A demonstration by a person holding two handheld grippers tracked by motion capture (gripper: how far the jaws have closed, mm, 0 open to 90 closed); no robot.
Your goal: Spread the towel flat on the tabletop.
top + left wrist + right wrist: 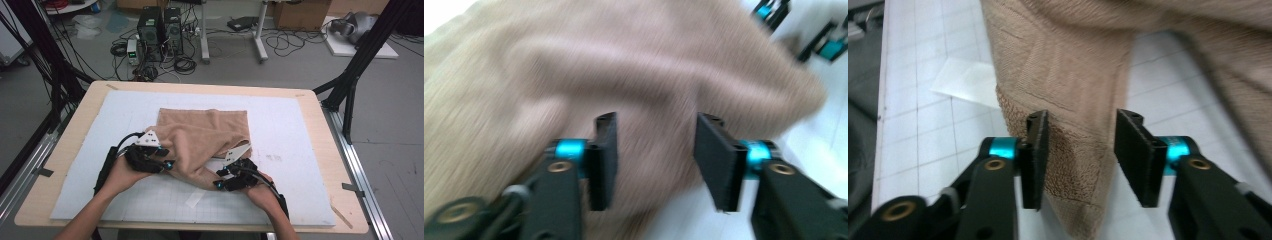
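Towel (205,137), tan and partly folded, lies mid-surface on the white mat (300,165), its long axis running left-right, a loose corner drooping toward the near edge. Left claw (165,159) and right claw (222,177) both stand released, cloth between their pads unpinched.

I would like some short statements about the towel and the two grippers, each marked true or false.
1. The towel is tan. True.
2. The towel lies flat and fully spread. False: it is rumpled, with its near part bunched up between the grippers.
3. The right gripper has its fingers apart, with a towel corner between them. True.
4. The left gripper is clamped shut. False: its fingers stand apart in front of the cloth.
5. The towel rests on a white gridded mat. True.
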